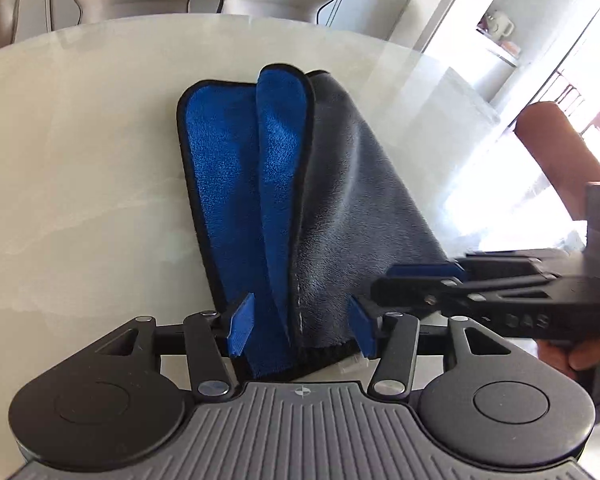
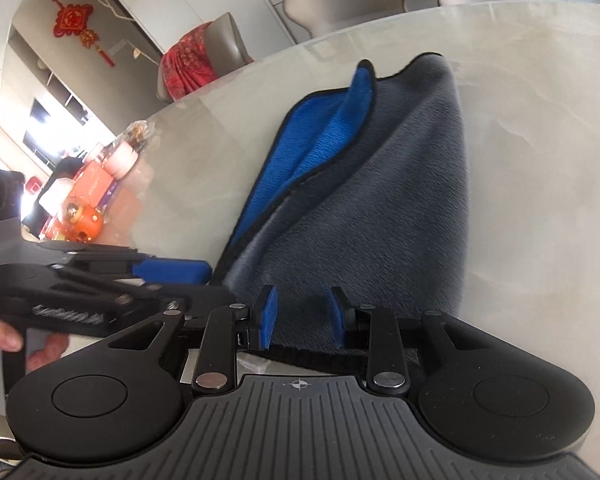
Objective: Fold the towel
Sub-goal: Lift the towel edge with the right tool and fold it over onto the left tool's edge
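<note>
Straight ahead of both grippers the towel (image 1: 300, 208) lies on the table (image 1: 80, 160), long axis running away from them, grey flap folded loosely over the blue side. Its near hem sits between the jaws of the left gripper (image 1: 300, 326), which stand partly apart with the pads seemingly clear of the cloth. The right gripper (image 2: 302, 314), just beside it and equally near, hangs over the grey corner, jaws slightly apart, gripping nothing. The next fold likely starts from this near hem.
</note>
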### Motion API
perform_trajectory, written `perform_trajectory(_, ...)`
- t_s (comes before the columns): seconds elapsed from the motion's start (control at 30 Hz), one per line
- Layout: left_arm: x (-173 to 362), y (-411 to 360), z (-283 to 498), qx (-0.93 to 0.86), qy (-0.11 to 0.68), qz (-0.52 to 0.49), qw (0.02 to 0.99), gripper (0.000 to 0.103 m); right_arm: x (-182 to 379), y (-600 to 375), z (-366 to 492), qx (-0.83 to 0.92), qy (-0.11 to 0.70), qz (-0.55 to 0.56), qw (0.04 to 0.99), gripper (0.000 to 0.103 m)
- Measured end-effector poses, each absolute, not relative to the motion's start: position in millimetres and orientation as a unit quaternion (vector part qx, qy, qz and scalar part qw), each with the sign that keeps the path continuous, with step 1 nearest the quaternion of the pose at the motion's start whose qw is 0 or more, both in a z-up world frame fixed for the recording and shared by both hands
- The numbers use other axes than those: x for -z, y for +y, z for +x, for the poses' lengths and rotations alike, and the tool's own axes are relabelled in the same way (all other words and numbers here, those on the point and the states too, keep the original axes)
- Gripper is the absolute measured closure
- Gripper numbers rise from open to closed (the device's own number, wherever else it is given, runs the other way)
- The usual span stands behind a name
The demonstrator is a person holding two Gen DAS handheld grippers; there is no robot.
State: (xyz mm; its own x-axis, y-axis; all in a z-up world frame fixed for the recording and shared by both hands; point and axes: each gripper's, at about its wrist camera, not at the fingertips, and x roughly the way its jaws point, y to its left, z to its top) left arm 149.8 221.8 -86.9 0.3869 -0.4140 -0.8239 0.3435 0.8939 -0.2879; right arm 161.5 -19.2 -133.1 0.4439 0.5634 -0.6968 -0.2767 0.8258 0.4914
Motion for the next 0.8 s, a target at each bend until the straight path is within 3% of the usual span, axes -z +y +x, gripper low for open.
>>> perform_trajectory(0.1, 88, 221, 154, 0.223, 0.511, -0.039, 0.829, 0.089, 135, -23, 157, -0.248, 0.464, 0.162, 0.835, 0.071)
perform_trajectory(0.2, 86, 229, 156, 0.216, 0.512, -0.058, 0.829, 0.097, 137, -25, 155, -0.248, 0.463, 0.167, 0.834, 0.069)
perform_trajectory(0.43, 90, 262, 160, 0.197, 0.518, -0.144, 0.819, 0.099, 137, -23, 157, -0.253, 0.464, 0.169, 0.832, 0.066)
perform_trajectory(0.8, 92, 264, 144, 0.19, 0.522, -0.12, 0.823, 0.099, 136, -22, 157, -0.256, 0.466, 0.16, 0.832, 0.063)
